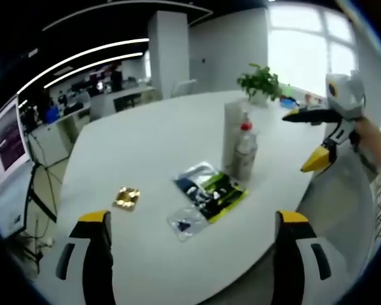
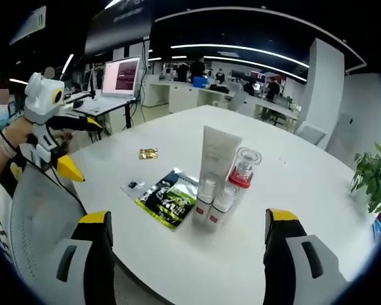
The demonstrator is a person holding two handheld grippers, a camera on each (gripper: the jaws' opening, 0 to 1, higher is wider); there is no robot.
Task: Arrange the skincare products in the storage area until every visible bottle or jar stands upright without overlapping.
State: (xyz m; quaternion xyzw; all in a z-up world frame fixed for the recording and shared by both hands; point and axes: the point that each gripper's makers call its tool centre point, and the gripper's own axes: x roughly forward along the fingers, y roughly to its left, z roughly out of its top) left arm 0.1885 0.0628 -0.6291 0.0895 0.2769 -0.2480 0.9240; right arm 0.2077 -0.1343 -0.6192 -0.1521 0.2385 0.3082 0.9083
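Observation:
A cluster of skincare products stands upright on the white table (image 1: 146,146): a tall white tube (image 2: 217,155), a bottle with a red collar and clear cap (image 2: 244,166), and two small white bottles (image 2: 213,202) in front, all close together. In the left gripper view the tube (image 1: 232,130) and the red-capped bottle (image 1: 246,149) stand mid-table. My left gripper (image 1: 192,217) is open and short of them, holding nothing. My right gripper (image 2: 187,216) is open and empty too. Each gripper shows in the other's view, the left gripper (image 2: 82,147) and the right gripper (image 1: 301,141), both off the table's edge.
A green-black sachet (image 2: 168,200) lies flat beside the bottles, with a small clear packet (image 1: 185,222) and a gold wrapper (image 1: 126,198) nearby. A potted plant (image 1: 260,82) stands at the far edge. A grey chair back (image 2: 41,216) is near the table. A laptop (image 2: 120,76) sits on a desk behind.

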